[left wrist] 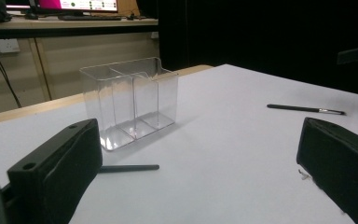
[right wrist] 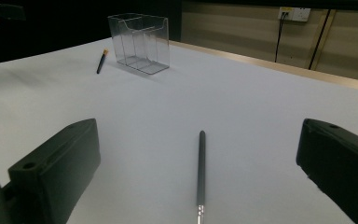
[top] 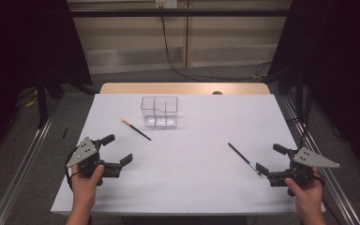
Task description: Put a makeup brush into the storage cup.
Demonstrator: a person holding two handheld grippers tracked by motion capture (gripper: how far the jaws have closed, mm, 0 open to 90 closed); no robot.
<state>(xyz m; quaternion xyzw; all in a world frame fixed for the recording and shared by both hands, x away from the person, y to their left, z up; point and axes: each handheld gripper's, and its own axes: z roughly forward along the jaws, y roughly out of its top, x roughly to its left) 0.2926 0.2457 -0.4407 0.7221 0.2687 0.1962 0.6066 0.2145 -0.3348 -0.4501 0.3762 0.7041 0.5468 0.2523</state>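
Note:
A clear plastic holder [top: 159, 112] [left wrist: 128, 100] [right wrist: 140, 42] with several compartments stands upright at the back middle of the white table. A black brush with an orange end [top: 136, 129] [right wrist: 102, 60] lies to its front left; its dark handle [left wrist: 128, 168] shows in the left gripper view. A second thin black brush [top: 241, 154] [left wrist: 305, 109] [right wrist: 201, 172] lies at the right. My left gripper [top: 118, 149] [left wrist: 198, 140] is open and empty near the front left. My right gripper [top: 270, 158] [right wrist: 198, 140] is open, with the second brush's metal end between its jaws, untouched.
The white table top [top: 187, 183] ends at a wooden strip [top: 183, 88] at the back. Metal rails [top: 18, 173] run along the floor on both sides. A wall with a socket [right wrist: 293, 13] and hanging cables [top: 168, 51] lies beyond.

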